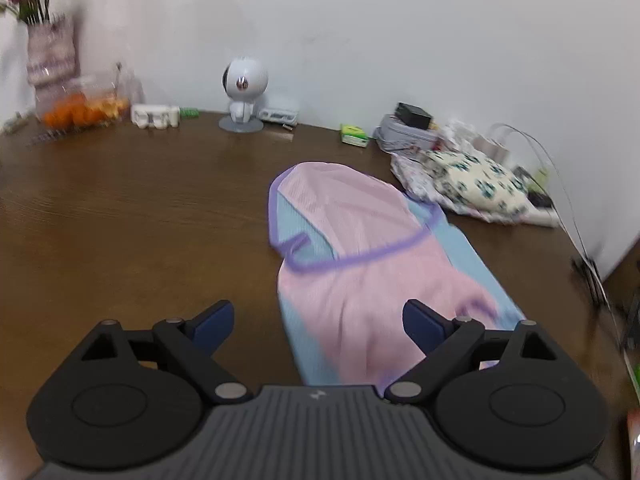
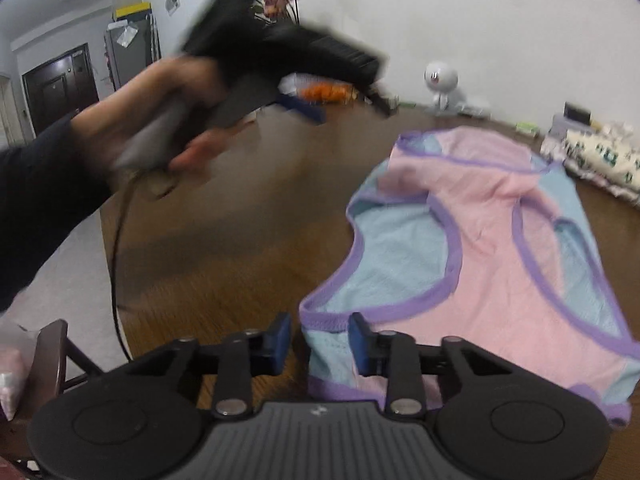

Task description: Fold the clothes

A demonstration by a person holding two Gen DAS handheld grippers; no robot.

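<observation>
One pink-and-blue garment [image 1: 372, 264] on desk [image 1: 140, 220], left hand-held gripper [image 1: 318, 320] wide open and empty, right hand-held gripper [image 2: 320, 340] narrowly parted astride garment's corner, not pinching.

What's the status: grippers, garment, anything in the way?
Left gripper jaws wide, empty. Right gripper jaws narrow, straddling the garment corner, no grip visible. Garment crumpled on table. Nothing in the way.

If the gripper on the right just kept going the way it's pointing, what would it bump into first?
Most likely the pink and blue garment. The right gripper points down at its near purple-trimmed corner, which already lies between the part-open fingers. Depth is hard to judge, but nothing else lies in that line before the wooden table.
</observation>
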